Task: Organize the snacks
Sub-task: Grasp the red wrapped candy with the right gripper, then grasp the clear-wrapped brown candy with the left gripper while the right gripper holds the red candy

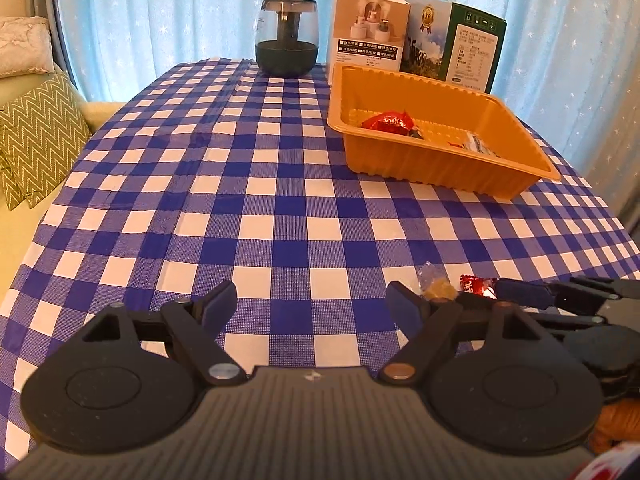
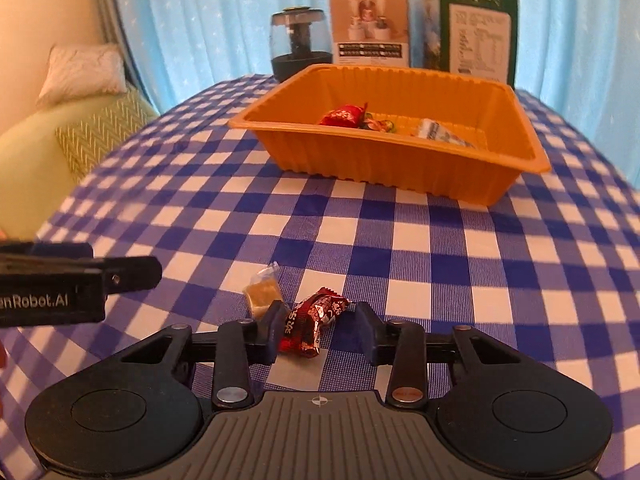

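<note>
Left gripper (image 1: pixel 310 306) hovers low over the checked tablecloth (image 1: pixel 280 184) with its fingers spread wide and nothing between them. Just to its right, a small tan candy (image 2: pixel 262 294) lies on the cloth beside a red wrapped candy (image 2: pixel 314 320), which sits between the parted fingers of the right gripper (image 2: pixel 320 330) (neither finger clearly touching it). Farther back and right stands the orange tray (image 2: pixel 400 168), holding a few wrapped snacks.

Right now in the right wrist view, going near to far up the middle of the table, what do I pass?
Right tongs, open around the red candy → tan clear-wrapped candy → bare checkered tablecloth → orange tray holding wrapped snacks → white box at the far edge.
</note>
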### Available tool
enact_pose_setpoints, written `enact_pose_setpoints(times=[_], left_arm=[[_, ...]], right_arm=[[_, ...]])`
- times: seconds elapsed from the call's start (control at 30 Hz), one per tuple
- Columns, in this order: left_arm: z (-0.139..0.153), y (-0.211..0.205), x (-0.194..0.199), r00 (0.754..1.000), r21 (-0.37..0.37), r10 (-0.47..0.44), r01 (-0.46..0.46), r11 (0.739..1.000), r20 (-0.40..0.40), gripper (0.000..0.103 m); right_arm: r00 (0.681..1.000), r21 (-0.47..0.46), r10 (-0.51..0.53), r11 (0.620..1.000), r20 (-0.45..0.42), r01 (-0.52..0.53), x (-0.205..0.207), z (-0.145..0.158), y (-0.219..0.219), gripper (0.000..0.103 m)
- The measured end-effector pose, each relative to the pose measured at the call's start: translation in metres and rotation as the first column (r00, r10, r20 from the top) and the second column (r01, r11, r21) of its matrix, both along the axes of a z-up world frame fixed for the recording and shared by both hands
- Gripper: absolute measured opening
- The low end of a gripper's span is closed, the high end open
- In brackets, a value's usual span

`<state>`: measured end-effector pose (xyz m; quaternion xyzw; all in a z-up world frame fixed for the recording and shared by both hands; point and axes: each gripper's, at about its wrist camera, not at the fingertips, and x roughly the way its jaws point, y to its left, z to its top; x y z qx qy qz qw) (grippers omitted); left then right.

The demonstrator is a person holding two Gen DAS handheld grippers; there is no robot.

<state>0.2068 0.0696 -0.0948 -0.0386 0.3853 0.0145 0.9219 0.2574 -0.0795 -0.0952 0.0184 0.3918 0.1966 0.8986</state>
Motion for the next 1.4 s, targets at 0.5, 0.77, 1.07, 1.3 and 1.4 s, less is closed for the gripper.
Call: enact_pose_setpoints(times=[0.5, 0.77, 1.07, 1.3, 1.4], left_arm=[[-0.001, -0.002, 0.003, 1.000, -0.015, 0.003, -0.004, 1.000, -0.014, 0.080], [-0.002, -0.003, 0.005, 1.000, -0.038, -0.008, 0.007, 0.999, -0.025, 0.080], [-0.004, -0.022, 0.009, 0.997, -0.113, -0.077, 0.074, 0.991, -0.024, 0.076], [-0.009, -0.041, 0.015, 0.988, -0.201, -0.155, 0.147, 0.968, -0.023, 0.056], [-0.011, -0.049, 0.019, 0.985, -0.206, -0.173, 0.164, 0.965, -0.027, 0.053]], right_arm=[[0.999, -0.046, 0.013, 0.999, 0.031, -0.011, 0.001, -0.001, 0.005, 0.040], [1.000, -0.043, 0.002, 0.999, 0.022, -0.001, 0.004, -0.003, -0.001, 0.027], [0.995, -0.022, -0.091, 0.996, 0.034, 0.092, 0.005, 0.003, -0.029, 0.026], [0.988, -0.002, -0.155, 0.988, 0.011, 0.155, 0.008, 0.004, -0.052, 0.026], [0.986, 0.004, -0.167, 0.986, 0.010, 0.167, 0.009, 0.004, -0.057, 0.026]])
